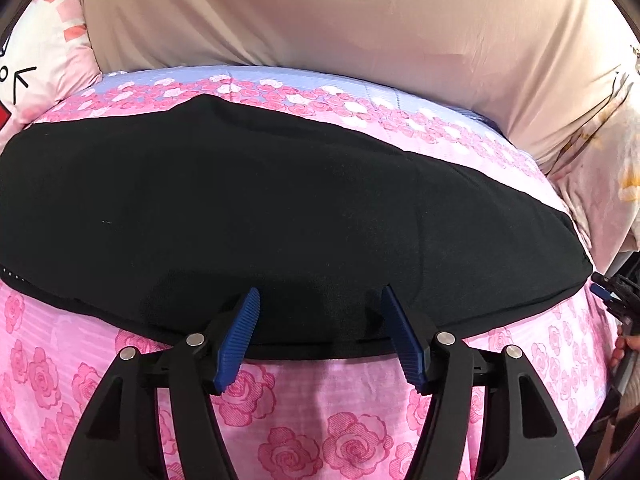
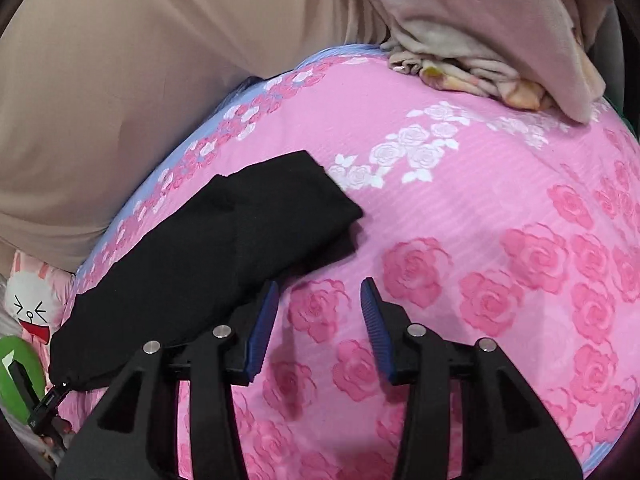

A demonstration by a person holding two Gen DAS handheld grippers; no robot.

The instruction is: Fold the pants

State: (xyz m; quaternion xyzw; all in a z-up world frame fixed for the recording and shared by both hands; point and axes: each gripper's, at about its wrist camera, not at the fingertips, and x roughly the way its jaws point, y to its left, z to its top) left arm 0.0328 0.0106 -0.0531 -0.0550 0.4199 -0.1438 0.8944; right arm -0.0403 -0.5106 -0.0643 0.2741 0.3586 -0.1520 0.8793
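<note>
Pink rose-print bedding (image 1: 340,432) covers the bed and carries everything in both views. On it lie the black pants (image 1: 260,216), folded into a long flat band that runs from 9 o'clock to 3 o'clock across the middle of the left wrist view; in the right wrist view they stretch from 8 o'clock up toward the centre, with one squared end lying over the rest.

The left gripper (image 1: 320,300) hangs over the near hem of the pants at 6 o'clock, its blue fingers (image 1: 240,340) spread wide apart, their tips over the black cloth; whether they touch it cannot be told. The right gripper (image 2: 319,292) has its fingers (image 2: 376,332) apart too, with only rose print between them; the left finger's tip sits just beside the pants' edge.

Beyond the pants, at 12 o'clock, a beige sheet (image 1: 320,20) rises behind the bedding. A cartoon pillow (image 1: 44,64) sits at 10 o'clock in the left view, and a crumpled pale blanket (image 2: 480,40) lies at 1 o'clock in the right view.
</note>
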